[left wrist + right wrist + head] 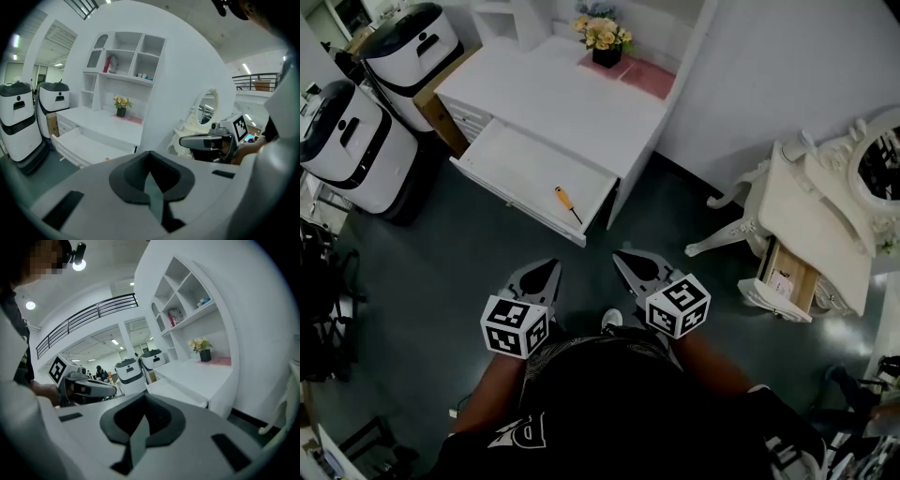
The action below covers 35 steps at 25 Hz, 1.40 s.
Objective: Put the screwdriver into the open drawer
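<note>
Holding left gripper [551, 270] and right gripper [621, 258] closed, empty, near the body, with nothing left to carry. Leaving the screwdriver [566, 202] lying in the drawer [516, 159], seemingly done.

Black white-printed shirt [614, 398]; grey left tongs [552, 267], right tongs [618, 255] bear marker cubes [515, 326].

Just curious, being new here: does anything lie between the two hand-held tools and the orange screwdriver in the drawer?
Head view: only bare dark floor and the drawer's front wall separate the left tool and right tool from the screwdriver.
</note>
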### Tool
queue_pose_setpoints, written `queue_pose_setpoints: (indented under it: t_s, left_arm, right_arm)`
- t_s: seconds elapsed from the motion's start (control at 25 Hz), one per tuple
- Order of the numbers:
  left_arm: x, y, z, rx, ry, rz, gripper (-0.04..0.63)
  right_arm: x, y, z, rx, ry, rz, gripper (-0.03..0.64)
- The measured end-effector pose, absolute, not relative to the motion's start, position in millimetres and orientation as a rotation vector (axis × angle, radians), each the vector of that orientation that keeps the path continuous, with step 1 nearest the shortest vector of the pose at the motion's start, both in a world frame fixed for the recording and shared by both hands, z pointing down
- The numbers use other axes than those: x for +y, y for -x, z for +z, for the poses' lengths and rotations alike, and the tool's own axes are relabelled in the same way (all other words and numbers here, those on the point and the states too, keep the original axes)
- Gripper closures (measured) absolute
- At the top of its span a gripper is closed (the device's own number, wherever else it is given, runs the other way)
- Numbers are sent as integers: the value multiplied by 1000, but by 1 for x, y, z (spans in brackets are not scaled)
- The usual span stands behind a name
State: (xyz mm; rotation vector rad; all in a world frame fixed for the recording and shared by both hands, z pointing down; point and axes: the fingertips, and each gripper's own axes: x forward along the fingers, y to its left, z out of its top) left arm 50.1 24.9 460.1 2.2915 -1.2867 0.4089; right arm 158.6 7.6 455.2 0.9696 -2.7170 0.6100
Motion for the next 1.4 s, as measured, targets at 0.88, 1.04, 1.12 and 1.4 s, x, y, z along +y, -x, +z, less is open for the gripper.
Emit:
queue_pose_setpoints:
  t_s: [0.88, 1.04, 1.12, 1.4]
  left_arm:
    - [11, -14, 448, -1170, -2364, 405, 581]
    - [9, -14, 447, -1164, -2375, 400, 581]
    - [7, -13, 446, -1164, -2378, 396, 580]
    - [5, -16, 444, -1166, -2380, 389, 580]
  right_arm:
    - [7, -114, 448, -2674, -1060, 599, 611]
    - [5, -114, 450, -2666, -1067, 598, 611]
    - [4, -114, 450, -2664, -1071, 598, 611]
    - [2, -117, 451, -2658, -1070, 600, 611]
